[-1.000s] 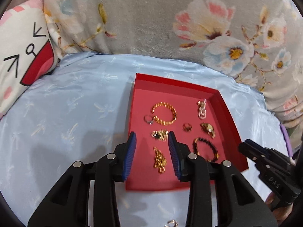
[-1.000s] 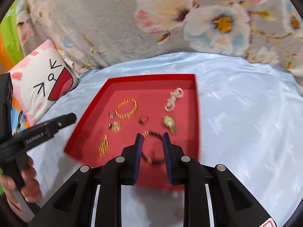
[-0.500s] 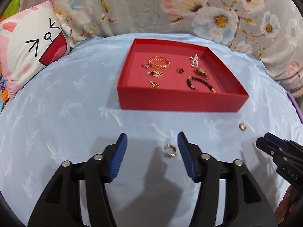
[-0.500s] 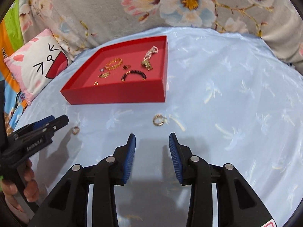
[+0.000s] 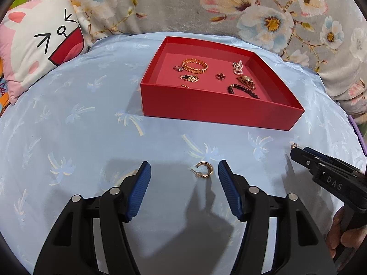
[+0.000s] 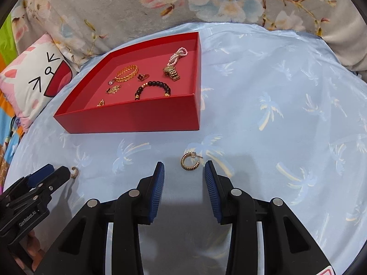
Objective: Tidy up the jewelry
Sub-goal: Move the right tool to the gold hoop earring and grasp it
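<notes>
A red tray [image 5: 218, 110] [image 6: 137, 119] on the blue cloth holds several pieces: a gold bangle [image 5: 195, 66], rings, a black bead bracelet [image 6: 152, 86], a gold watch and a pink bead string. My left gripper [image 5: 184, 171] is open and empty, with a gold hoop earring [image 5: 204, 170] on the cloth between its fingertips. My right gripper [image 6: 184, 169] is open and empty, with a second gold hoop earring [image 6: 189, 161] between its fingertips. Each earring also shows by the other gripper's tip, in the right wrist view [image 6: 74, 171] and the left wrist view [image 5: 294, 146].
A cat-face pillow [image 5: 39, 43] lies at the left and a floral cushion [image 5: 229, 4] runs along the back. The blue palm-print cloth [image 6: 286, 114] covers the surface around the tray.
Both grippers have pulled back from over the tray to low over the cloth in front of it. Both have opened wider, and each now frames a hoop earring.
</notes>
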`<state>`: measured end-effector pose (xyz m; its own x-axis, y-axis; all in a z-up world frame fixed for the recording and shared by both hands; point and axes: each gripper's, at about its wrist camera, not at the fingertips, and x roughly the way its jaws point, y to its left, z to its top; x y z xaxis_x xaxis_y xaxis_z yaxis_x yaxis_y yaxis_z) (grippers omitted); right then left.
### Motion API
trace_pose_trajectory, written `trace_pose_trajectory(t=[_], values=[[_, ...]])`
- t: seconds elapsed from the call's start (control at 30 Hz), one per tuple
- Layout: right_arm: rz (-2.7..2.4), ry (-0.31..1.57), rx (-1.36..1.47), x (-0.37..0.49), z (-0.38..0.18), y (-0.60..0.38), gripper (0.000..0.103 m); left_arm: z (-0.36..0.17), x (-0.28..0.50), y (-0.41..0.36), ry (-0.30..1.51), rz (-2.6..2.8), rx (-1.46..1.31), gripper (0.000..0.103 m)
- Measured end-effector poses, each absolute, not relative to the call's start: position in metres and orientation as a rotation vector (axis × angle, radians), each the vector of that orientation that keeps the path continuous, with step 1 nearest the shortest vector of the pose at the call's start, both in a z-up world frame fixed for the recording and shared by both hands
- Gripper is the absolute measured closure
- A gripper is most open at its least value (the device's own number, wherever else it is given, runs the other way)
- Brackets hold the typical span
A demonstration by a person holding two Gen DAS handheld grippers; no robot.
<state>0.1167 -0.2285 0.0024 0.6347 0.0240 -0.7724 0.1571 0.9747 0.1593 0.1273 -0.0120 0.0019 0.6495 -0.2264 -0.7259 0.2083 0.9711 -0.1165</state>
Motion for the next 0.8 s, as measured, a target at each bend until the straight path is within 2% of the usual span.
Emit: trace_pose_trajectory(t=[0.13,0.47,0.8], values=[[-0.081,0.880,0.217,0.121,0.002,-0.229,0.069,0.002,0.127,-0.012,0.831,-0.251,-0.025,0.044],[-0.098,0.884,0.200,0.130,0.002,-0.229,0.087,0.000,0.129,-0.012,0.843,-0.260,-0.041,0.044],[-0.082,0.867,0.244,0.121,0.003,-0.236,0.088,-0.001,0.131,-0.019,0.859,-0.282,-0.012,0.045]])
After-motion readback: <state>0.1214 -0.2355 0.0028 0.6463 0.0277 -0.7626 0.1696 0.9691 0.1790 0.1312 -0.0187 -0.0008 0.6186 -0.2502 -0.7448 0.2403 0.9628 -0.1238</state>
